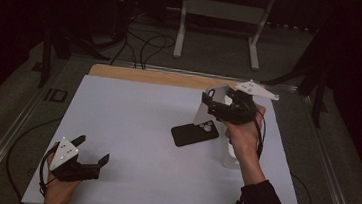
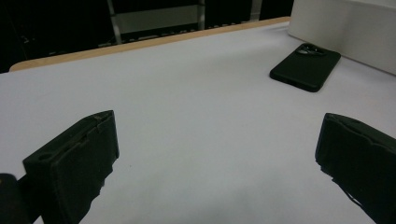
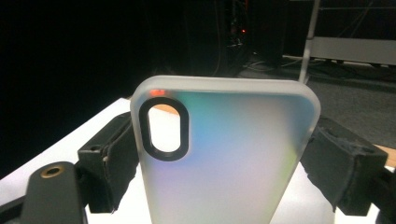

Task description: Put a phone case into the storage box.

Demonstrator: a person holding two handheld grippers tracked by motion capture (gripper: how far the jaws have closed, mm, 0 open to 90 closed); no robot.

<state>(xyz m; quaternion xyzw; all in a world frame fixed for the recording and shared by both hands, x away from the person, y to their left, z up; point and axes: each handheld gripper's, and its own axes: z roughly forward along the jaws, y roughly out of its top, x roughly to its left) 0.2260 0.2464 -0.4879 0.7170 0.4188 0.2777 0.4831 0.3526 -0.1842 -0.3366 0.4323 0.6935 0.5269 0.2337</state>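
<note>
Right tongs (image 1: pixel 214 105) clamped on frosted case (image 3: pixel 224 154), held upright above worktop (image 1: pixel 131 127) far right. Black phone (image 1: pixel 194 132) lies flat just below and nearer, long axis slanting left-near to right-far. Left tongs (image 1: pixel 93 150) wide, empty, near left, well apart from phone.

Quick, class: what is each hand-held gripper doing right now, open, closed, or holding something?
Left hand-held gripper: open, holding nothing, low over the table.
Right hand-held gripper: closed on the frosted phone case, held upright.
</note>
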